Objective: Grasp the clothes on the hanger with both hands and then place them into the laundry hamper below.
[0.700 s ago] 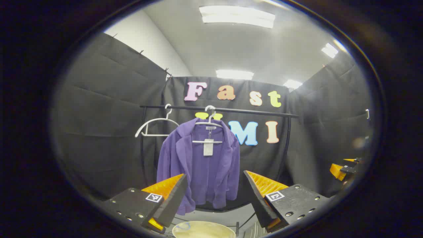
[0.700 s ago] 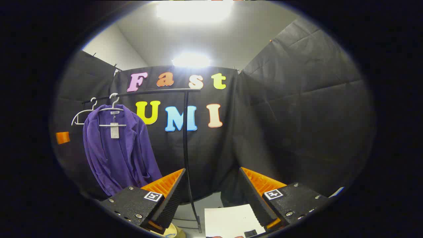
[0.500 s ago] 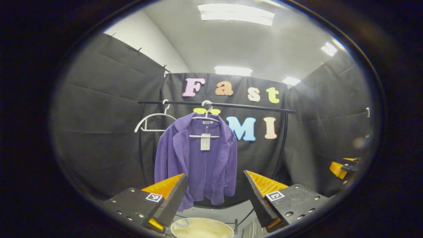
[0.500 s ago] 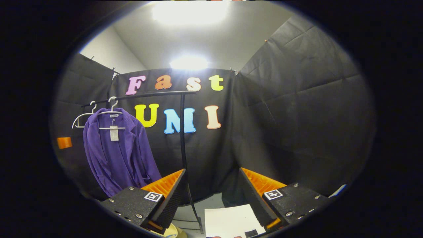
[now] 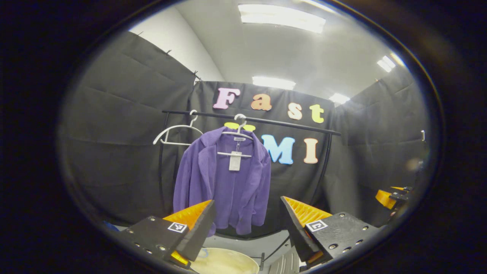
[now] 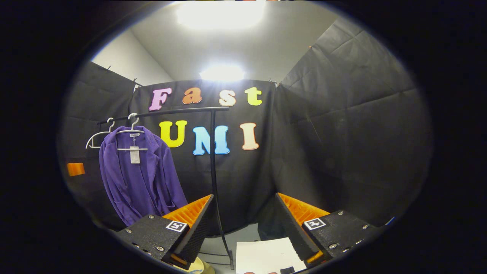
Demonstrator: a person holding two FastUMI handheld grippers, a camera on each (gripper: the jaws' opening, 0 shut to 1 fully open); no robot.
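A purple jacket (image 5: 224, 186) hangs on a white hanger (image 5: 236, 135) from a black rail (image 5: 251, 120), straight ahead in the left gripper view. My left gripper (image 5: 247, 224) stands open well short of it, with nothing between its fingers. Below, the cream rim of the laundry hamper (image 5: 224, 262) shows between the fingers. In the right gripper view the jacket (image 6: 139, 175) hangs far to the left. My right gripper (image 6: 243, 224) is open and empty, pointing at the rack's upright post (image 6: 215, 182). The other gripper (image 5: 392, 196) shows at the right edge of the left gripper view.
A second, bare white hanger (image 5: 175, 133) hangs on the rail left of the jacket. A white sheet (image 6: 266, 257) lies on the floor near the rack's foot. Black cloth walls close in on all sides.
The left gripper view has swung slightly, so the jacket sits a little farther left and the hamper rim has shifted. The right gripper view has drifted a touch. Both grippers stay open.
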